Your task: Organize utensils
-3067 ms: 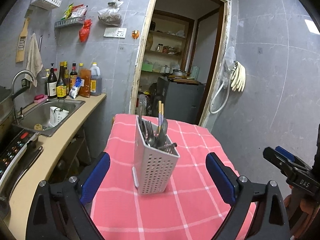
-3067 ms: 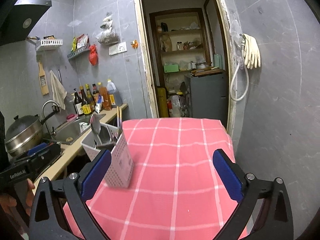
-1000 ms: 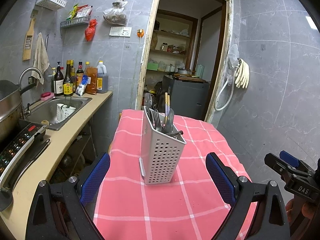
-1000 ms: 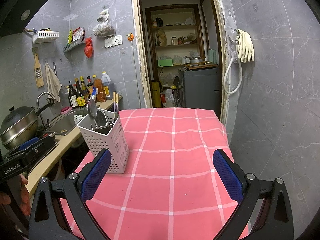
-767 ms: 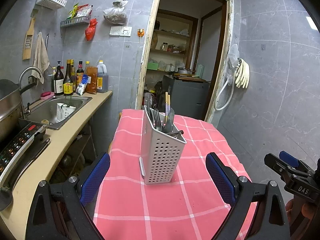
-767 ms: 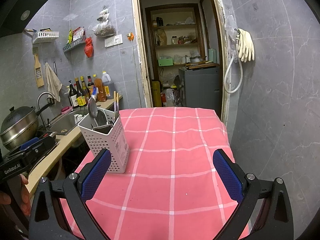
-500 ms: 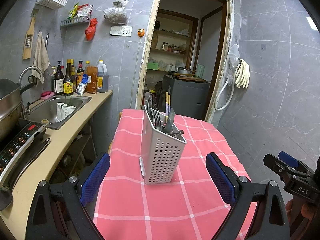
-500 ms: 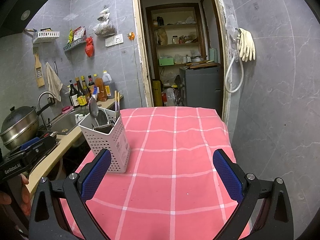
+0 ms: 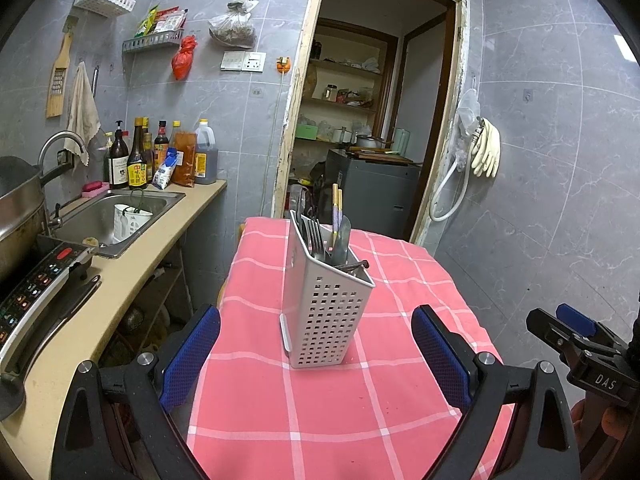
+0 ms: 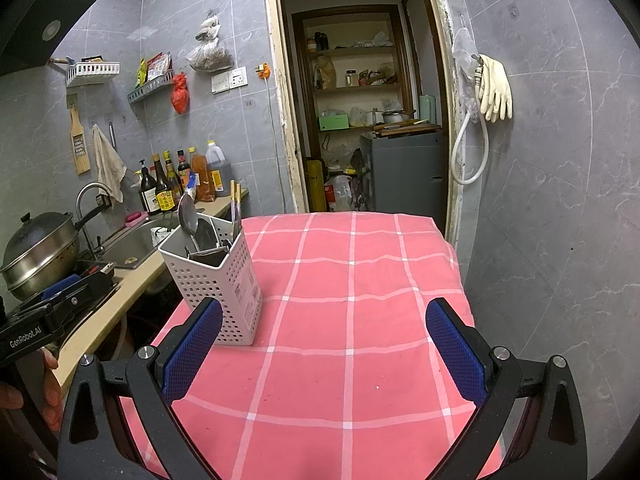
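Almost nothing has shifted over the last second: both grippers stay drawn back and the sorting looks finished. The left gripper (image 9: 316, 354) and right gripper (image 10: 324, 350) gape wide, empty. At twelve o'clock from the left one, the white caddy (image 9: 326, 300) stands upright on the pink tablecloth (image 9: 360, 412), holding forks (image 9: 316, 236), a spoon (image 10: 187, 213) and chopsticks (image 9: 337, 212).

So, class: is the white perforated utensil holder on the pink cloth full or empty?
Not empty. The utensil holder stands upright on the pink cloth with forks, a spoon and chopsticks sticking out of its top.
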A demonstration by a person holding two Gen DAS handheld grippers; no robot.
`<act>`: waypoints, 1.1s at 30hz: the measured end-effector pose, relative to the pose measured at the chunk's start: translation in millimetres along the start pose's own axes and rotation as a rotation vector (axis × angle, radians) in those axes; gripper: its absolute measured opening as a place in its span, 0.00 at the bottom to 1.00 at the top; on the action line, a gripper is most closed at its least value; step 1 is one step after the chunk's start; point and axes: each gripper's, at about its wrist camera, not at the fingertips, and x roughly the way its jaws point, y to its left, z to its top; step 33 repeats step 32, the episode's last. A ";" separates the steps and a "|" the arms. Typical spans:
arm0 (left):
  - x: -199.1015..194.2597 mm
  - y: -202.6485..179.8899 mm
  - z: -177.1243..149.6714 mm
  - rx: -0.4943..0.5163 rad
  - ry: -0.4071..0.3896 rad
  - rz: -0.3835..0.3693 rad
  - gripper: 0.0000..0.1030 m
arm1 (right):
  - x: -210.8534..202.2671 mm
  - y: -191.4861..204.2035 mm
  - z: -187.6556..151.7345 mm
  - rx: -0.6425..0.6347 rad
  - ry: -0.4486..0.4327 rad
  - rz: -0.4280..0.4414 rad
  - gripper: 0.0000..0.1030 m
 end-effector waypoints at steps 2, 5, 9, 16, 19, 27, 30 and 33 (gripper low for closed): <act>-0.1 -0.2 0.1 0.000 0.000 0.000 0.94 | 1.8 -1.6 0.9 0.000 0.002 0.002 0.97; -0.3 -0.3 0.1 -0.001 0.000 0.002 0.94 | 1.8 -1.7 1.0 0.000 0.002 0.002 0.97; -0.1 0.5 0.1 -0.001 0.000 -0.001 0.94 | 1.8 -1.7 1.1 0.000 0.002 0.002 0.97; 2.0 1.3 0.3 -0.005 0.011 -0.002 0.94 | 1.6 -1.1 1.4 0.000 0.004 0.001 0.97; 5.2 -1.9 -1.7 0.004 0.026 0.017 0.94 | 2.1 -0.6 0.6 -0.001 0.005 0.002 0.97; 6.9 -10.2 -5.5 0.040 0.032 0.046 0.94 | 4.0 -0.2 -2.2 -0.003 0.010 0.004 0.97; 6.7 -11.6 -6.2 0.039 0.033 0.048 0.94 | 7.1 2.3 -6.6 -0.002 0.017 0.006 0.97; 6.5 -11.7 -6.1 0.039 0.035 0.051 0.94 | 10.0 2.9 -8.4 0.000 0.022 0.007 0.97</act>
